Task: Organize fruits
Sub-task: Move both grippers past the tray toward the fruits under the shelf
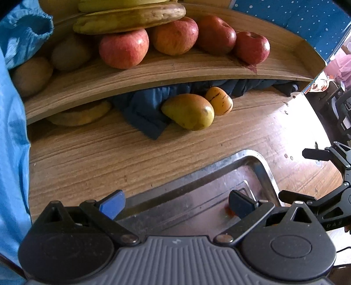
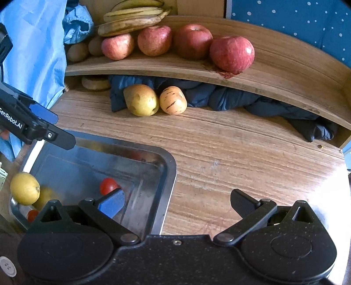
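Observation:
Several red apples point(image 1: 124, 48) point(image 2: 232, 53) line a raised wooden shelf point(image 1: 153, 72) point(image 2: 274, 72), with bananas point(image 1: 129, 18) point(image 2: 131, 20) and brown kiwis point(image 1: 70, 51) point(image 2: 77, 51) at its left end. Under the shelf, a yellow-green mango point(image 1: 189, 110) point(image 2: 141, 99) and a striped orange fruit point(image 1: 219, 100) point(image 2: 173, 100) lie against dark blue cloth. A metal tray point(image 1: 266, 171) point(image 2: 169, 173) holds a lemon point(image 2: 25, 188) and red tomatoes point(image 2: 108, 185). My left gripper point(image 1: 176, 202) hangs open over the tray. My right gripper point(image 2: 177, 201) is open over the tray's right rim.
Light blue fabric point(image 1: 13, 131) point(image 2: 37, 48) hangs at the left. Dark blue cloth point(image 1: 142, 109) point(image 2: 241, 98) is bunched under the shelf. A round flat bread-like item point(image 1: 81, 115) point(image 2: 95, 82) lies under the shelf's left end. Bare wooden tabletop point(image 1: 109, 153) point(image 2: 241, 153) spans between tray and shelf.

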`<state>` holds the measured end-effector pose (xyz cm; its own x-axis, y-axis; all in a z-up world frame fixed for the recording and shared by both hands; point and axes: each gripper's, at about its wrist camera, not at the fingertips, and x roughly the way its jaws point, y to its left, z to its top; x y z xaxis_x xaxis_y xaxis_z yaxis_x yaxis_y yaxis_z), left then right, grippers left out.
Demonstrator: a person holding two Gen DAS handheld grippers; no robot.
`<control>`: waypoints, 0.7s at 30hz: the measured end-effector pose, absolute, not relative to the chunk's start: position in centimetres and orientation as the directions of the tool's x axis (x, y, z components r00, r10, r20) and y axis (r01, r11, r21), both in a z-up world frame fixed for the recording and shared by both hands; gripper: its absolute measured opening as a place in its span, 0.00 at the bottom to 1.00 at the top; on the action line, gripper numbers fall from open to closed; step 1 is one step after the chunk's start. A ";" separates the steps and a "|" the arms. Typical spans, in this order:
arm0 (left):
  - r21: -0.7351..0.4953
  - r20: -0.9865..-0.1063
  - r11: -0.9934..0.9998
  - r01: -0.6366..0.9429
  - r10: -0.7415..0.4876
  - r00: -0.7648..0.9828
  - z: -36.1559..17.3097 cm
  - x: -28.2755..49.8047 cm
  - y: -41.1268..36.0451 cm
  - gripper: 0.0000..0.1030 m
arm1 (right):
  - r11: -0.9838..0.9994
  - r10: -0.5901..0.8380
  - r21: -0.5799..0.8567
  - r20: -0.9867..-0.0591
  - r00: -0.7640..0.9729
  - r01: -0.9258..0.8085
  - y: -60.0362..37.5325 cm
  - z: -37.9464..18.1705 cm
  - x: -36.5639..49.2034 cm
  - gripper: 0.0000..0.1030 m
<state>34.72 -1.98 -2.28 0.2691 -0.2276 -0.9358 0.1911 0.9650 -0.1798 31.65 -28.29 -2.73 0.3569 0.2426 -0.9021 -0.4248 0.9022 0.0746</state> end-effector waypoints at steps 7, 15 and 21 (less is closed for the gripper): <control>-0.183 -0.939 0.969 0.163 -0.222 0.264 -3.1 36.0 -2.3 0.99 | 0.907 0.239 0.070 -0.897 0.372 -0.414 -28.1 -3.1 32.9 0.99; -0.186 -0.919 0.978 0.090 -0.206 0.335 -3.3 37.3 -2.3 0.99 | 0.918 0.237 0.061 -0.876 0.420 -0.392 -27.5 -3.6 34.5 0.99; -0.213 -0.900 0.977 0.018 -0.203 0.386 -3.4 38.6 -2.4 0.99 | 0.925 0.212 0.018 -0.853 0.476 -0.379 -26.9 -3.9 35.4 0.99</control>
<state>38.61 -2.38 -3.37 0.3860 -0.2031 -0.8999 0.0175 0.9769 -0.2130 35.43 -26.89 -3.88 0.4763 0.2122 -0.8533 -0.3791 0.9252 0.0184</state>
